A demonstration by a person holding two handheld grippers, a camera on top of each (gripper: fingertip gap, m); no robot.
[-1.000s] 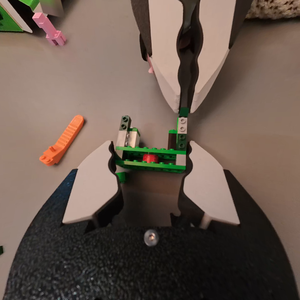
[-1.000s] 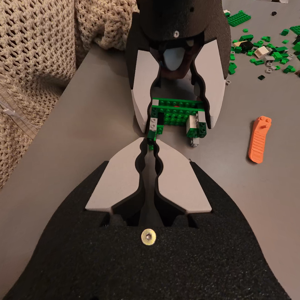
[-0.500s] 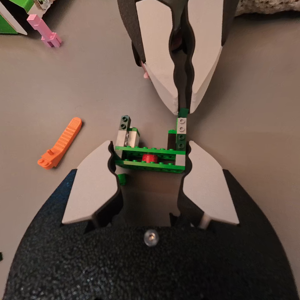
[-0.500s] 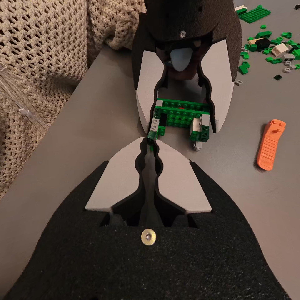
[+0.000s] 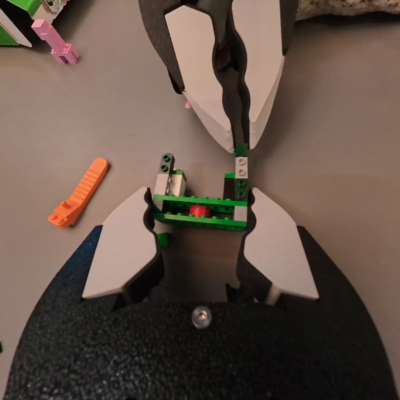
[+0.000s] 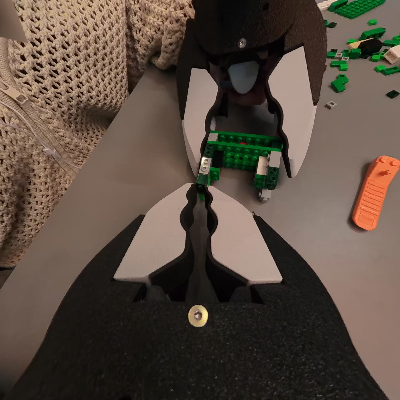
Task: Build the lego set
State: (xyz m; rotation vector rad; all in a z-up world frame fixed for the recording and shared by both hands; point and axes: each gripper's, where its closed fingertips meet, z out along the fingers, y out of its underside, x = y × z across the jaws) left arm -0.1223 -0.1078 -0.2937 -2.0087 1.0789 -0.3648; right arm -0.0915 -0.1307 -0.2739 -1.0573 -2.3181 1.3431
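A green lego build (image 5: 200, 211) with grey and dark green bricks and a red round piece (image 5: 199, 210) sits on the grey table. My left gripper (image 5: 200, 208) is shut on its two ends and holds it. It also shows in the right wrist view (image 6: 241, 152). My right gripper (image 6: 200, 190) is shut on a small green brick (image 6: 201, 187) at the tip of the build's grey and dark green column (image 5: 241, 177). The right gripper shows opposite in the left wrist view (image 5: 241, 147).
An orange brick separator (image 5: 79, 193) lies left of the build. A pink piece (image 5: 55, 42) lies at the far left. A small green piece (image 5: 163, 239) lies under the left finger. Loose green bricks (image 6: 363, 54) lie at the far right. A knitted cloth (image 6: 65, 86) hangs over the table's left edge.
Both grippers keep their hold. The right gripper has drawn slightly nearer to the build; the background has shifted a little. The build itself looks unchanged.
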